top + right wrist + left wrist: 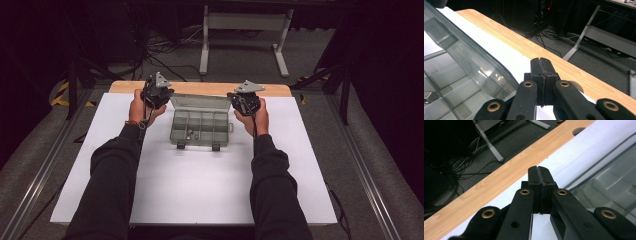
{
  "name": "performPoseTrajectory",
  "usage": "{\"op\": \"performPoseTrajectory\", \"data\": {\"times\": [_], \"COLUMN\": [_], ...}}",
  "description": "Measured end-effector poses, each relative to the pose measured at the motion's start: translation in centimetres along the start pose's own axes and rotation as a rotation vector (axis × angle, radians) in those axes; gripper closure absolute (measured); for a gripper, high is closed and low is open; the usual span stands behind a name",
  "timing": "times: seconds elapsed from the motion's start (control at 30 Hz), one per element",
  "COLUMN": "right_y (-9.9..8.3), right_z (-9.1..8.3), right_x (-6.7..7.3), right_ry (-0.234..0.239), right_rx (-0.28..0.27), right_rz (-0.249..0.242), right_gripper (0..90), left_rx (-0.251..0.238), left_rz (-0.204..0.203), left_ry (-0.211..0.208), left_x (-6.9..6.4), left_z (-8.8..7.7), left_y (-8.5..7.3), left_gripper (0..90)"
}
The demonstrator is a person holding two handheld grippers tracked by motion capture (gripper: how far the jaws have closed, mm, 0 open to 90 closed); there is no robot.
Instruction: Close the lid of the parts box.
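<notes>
Dark room seen beyond table, grey carpet floor (310, 55) strewn with black cables (160, 47); white-legged desk frame (245, 22) stood behind. Wooden table (200, 88) covered by white sheet (200, 185). Clear compartment box (201, 128) placed mid-sheet toward far edge, lid (200, 102) raised at back, small metal parts (191, 133) lodged in front-left compartment. Box flanked by left gripper (539, 173) and right gripper (540, 65): both jaw pairs pressed fully together, nothing held.

Lab: cable tangle (165, 47), dark curtains
</notes>
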State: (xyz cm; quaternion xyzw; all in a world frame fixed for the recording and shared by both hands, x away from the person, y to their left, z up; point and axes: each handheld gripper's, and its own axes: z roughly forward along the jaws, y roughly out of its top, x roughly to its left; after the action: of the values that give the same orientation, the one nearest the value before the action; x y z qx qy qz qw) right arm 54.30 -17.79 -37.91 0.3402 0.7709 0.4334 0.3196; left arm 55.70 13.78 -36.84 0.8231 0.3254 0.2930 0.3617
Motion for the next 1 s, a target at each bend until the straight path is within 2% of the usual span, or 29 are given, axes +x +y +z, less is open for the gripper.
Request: {"op": "performPoseTrajectory", "data": {"times": [0.27,0.3,0.5,0.53,0.57,0.73,0.77,0.8,0.83,1.0], "right_y": [-0.3,-0.3,-0.3,-0.2,-0.1,-0.1,-0.2,-0.3,-0.3,-0.6], "right_z": [-0.7,-0.8,-1.5,-1.7,-1.8,-2.1,-2.2,-2.3,-2.3,-2.5], "right_x": [0.5,0.6,0.9,1.1,1.2,1.6,1.6,1.7,1.7,2.0], "right_ry": [0.007,0.009,0.018,0.029,0.031,0.037,0.039,0.048,0.049,0.069], "right_rx": [0.010,0.010,0.016,0.018,0.019,0.023,0.027,0.027,0.026,0.026], "right_rz": [-0.016,-0.018,-0.035,-0.043,-0.052,-0.067,-0.067,-0.064,-0.065,-0.073], "right_gripper": [90.0,90.0,90.0,90.0,90.0,90.0,90.0,90.0,90.0,90.0], "left_rx": [0.000,-0.002,0.012,0.013,0.010,0.011,0.013,0.015,0.012,0.012], "left_rz": [0.043,0.037,0.060,0.079,0.070,0.085,0.099,0.094,0.113,0.113], "left_ry": [0.004,0.000,0.007,0.010,0.001,-0.013,-0.011,-0.023,-0.019,-0.037], "left_x": [-0.5,-0.7,-1.2,-1.2,-1.3,-1.5,-1.6,-1.9,-1.9,-2.1], "left_z": [-0.6,-0.7,-1.1,-1.3,-1.5,-1.9,-2.0,-2.0,-2.1,-2.3], "left_y": [-0.4,-0.5,-0.6,-0.7,-0.7,-0.8,-0.9,-1.1,-1.1,-1.6], "left_gripper": [89.7,89.6,89.5,89.4,89.1,88.8,88.8,89.1,89.2,88.5]}}
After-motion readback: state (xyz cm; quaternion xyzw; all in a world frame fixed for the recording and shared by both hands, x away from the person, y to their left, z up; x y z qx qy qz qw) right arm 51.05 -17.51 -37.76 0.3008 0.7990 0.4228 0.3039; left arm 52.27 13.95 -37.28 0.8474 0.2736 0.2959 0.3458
